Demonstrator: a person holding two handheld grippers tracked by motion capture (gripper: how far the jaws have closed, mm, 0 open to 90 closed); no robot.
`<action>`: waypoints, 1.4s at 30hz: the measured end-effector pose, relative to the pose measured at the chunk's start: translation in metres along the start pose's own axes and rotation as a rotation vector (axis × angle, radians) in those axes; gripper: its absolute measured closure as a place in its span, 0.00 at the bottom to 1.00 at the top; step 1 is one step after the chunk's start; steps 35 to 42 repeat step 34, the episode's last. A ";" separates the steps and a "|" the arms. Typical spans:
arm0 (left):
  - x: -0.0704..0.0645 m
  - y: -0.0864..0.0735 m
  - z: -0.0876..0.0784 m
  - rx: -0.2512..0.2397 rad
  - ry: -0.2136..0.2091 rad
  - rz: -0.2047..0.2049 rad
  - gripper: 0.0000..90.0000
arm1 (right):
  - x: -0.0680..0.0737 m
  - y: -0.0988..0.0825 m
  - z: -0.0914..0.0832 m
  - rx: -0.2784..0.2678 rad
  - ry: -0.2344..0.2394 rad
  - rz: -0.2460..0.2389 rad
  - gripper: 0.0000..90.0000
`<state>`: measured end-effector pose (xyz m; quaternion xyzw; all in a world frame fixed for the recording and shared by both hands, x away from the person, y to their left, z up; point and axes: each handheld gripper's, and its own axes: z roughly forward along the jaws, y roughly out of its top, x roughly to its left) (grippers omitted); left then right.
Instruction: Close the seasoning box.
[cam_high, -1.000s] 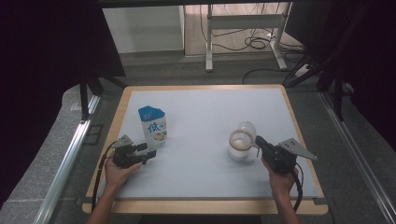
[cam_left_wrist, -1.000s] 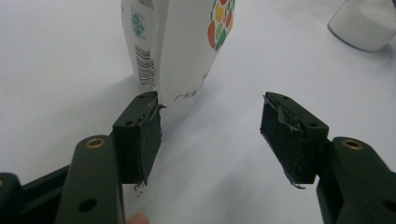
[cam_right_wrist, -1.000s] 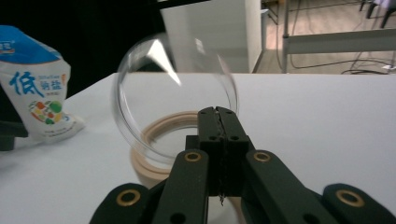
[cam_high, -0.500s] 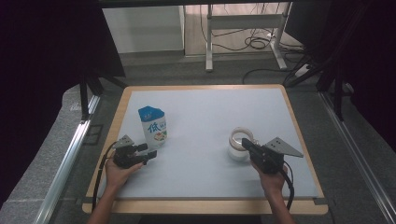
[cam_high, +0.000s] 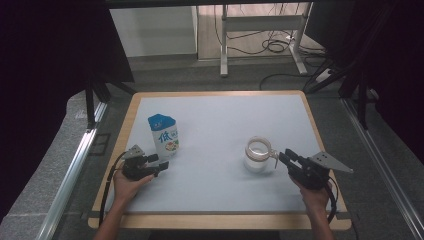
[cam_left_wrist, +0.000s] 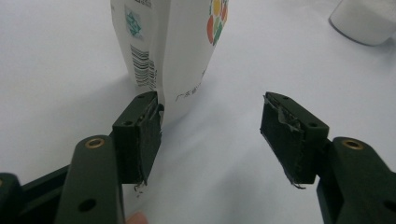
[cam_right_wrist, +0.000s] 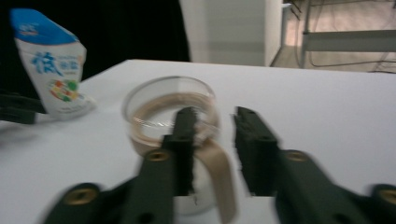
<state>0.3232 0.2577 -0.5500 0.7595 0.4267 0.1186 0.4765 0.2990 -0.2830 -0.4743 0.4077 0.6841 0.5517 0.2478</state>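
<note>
Glass cup (cam_high: 259, 155) stood upright on counter (cam_high: 220, 120), right of middle. Right hand-held gripper (cam_high: 281, 156) had just been opening, jaws parted astride handle, no longer pinching; cup apparently set down. Left hand-held gripper (cam_high: 162, 165) waited, jaws wide, beside pouch (cam_high: 164, 136).

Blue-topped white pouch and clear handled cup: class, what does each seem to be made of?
Blue-topped white pouch: probably flexible plastic film, glossy; its printed sides crease and bulge. Clear handled cup: glass or hard clear plastic; the table shows through its wall, with a tan band and handle.
</note>
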 end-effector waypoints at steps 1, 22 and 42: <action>0.000 0.000 0.000 0.000 0.000 0.002 0.42 | -0.004 -0.002 -0.002 0.008 -0.011 0.004 0.65; -0.003 0.000 0.002 0.011 0.012 0.010 0.41 | -0.051 -0.041 0.010 0.193 -0.076 0.014 0.36; -0.007 0.001 0.005 0.039 0.047 0.035 0.37 | -0.048 -0.041 0.016 0.240 -0.084 -0.020 0.32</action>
